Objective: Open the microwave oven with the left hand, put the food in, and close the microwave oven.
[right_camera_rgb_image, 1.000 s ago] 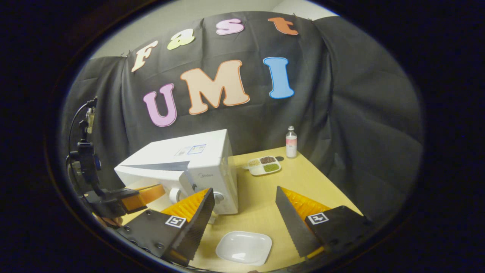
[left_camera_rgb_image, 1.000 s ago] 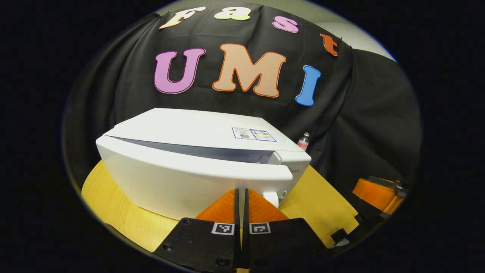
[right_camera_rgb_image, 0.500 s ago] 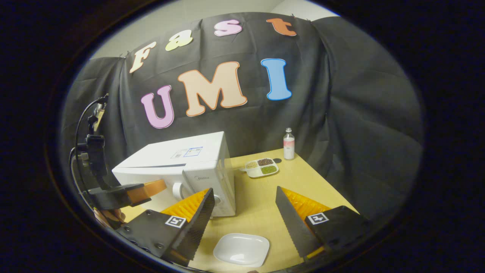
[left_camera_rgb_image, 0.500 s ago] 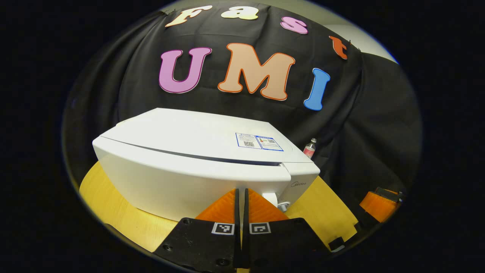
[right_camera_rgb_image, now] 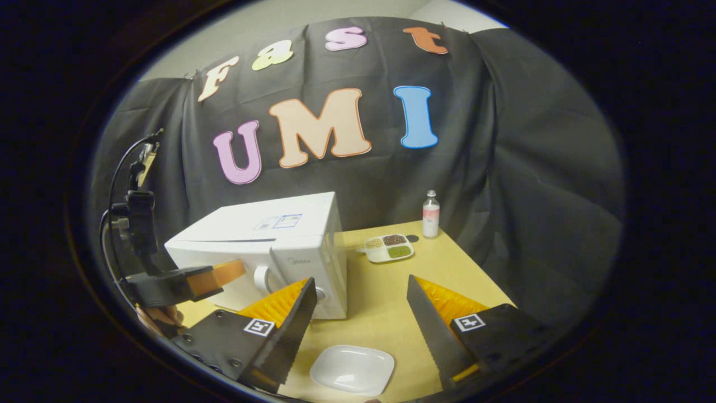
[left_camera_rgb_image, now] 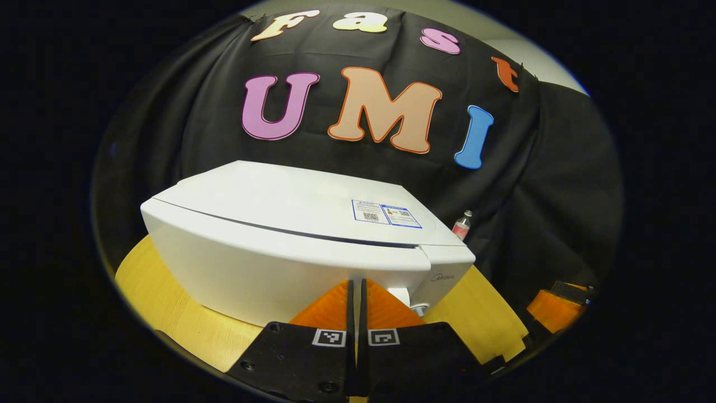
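Observation:
The white microwave (left_camera_rgb_image: 279, 224) stands on the wooden table with its door flush against the body. My left gripper (left_camera_rgb_image: 356, 282) is shut with nothing between its fingers, its tips right at the door's lower front near the knob side. In the right gripper view the microwave (right_camera_rgb_image: 263, 235) sits left of centre, and the left gripper (right_camera_rgb_image: 224, 272) reaches against its front. My right gripper (right_camera_rgb_image: 361, 280) hangs open above the table with nothing in it. A sectioned tray of food (right_camera_rgb_image: 389, 247) lies behind, right of the microwave.
An empty white plate (right_camera_rgb_image: 352, 369) lies on the table (right_camera_rgb_image: 380, 302) just below my right gripper. A small bottle (right_camera_rgb_image: 430, 214) stands at the back corner near the cloth wall. A hand (right_camera_rgb_image: 159, 319) holds the left gripper at the lower left.
The microwave door, ajar a second ago with a dark gap along its top, has swung flush shut with my left gripper against it. The right gripper has hardly moved.

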